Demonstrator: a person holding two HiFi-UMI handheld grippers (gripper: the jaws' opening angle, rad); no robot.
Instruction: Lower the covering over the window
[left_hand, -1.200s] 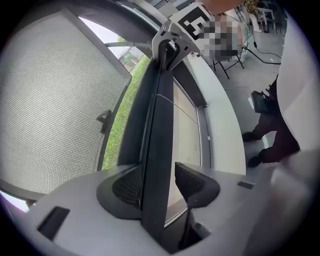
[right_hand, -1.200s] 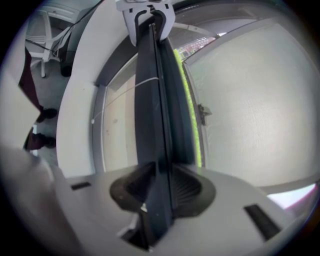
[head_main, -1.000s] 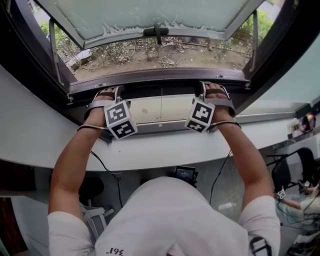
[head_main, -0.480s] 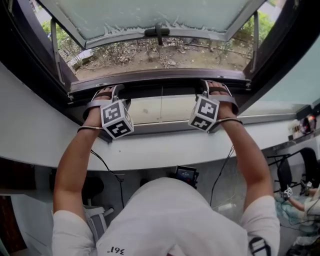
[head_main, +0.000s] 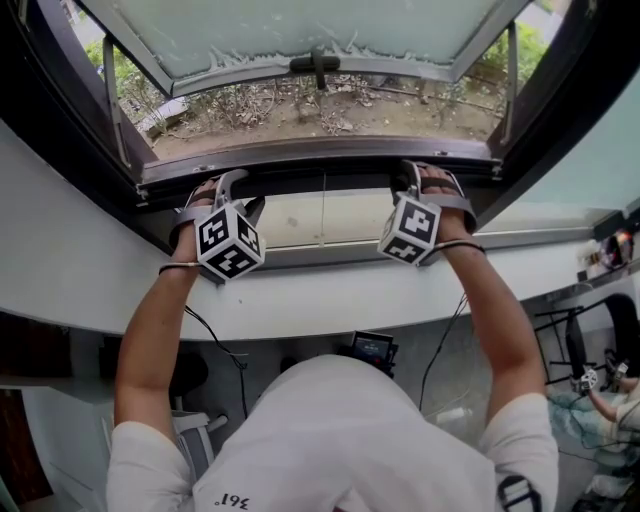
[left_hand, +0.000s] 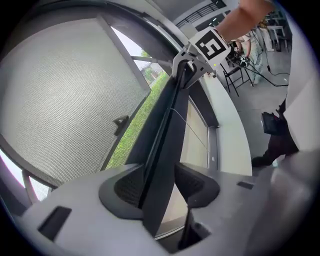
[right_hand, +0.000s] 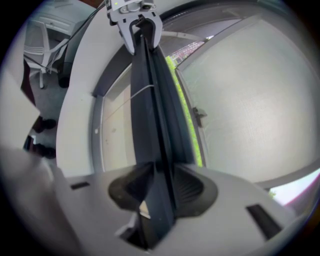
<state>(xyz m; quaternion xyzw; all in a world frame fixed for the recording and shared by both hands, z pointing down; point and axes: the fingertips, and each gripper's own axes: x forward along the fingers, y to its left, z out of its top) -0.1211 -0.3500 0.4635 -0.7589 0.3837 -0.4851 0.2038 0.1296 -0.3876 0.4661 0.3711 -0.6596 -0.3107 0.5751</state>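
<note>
The open window sash (head_main: 300, 30) fills the top of the head view. It swings outward, its frosted pane tilted over a strip of dry ground and shrubs (head_main: 300, 110). Below it the white sill (head_main: 330, 300) curves across the middle of the frame from left edge to right edge. A beige panel (head_main: 290, 220) lies between the sill and the window frame, with a thin cord (head_main: 322, 205) running down its centre.

The dark bar (head_main: 320, 183) lies level along the lower edge of the opening, just above the beige panel. Its long axis runs left to right across the frame, and it spans most of the window's width. In each gripper view it stretches away from the camera, edge on, toward the other gripper at the top of the frame.

The person's arms reach up from the bottom of the frame to the bar's two ends. The left gripper (head_main: 237, 192) sits at the bar's left end with its marker cube rolled to one side. Its jaws straddle the bar: one pad (left_hand: 125, 187) lies against it, while a gap shows at the other pad (left_hand: 195, 185), so they are parted rather than clamped. The right gripper (head_main: 412, 180) sits at the right end. Its jaws have just been opening and stand wide, with the bar between them.

A small dark handle (head_main: 315, 66) sits on the sash's lower rail, top centre.
</note>
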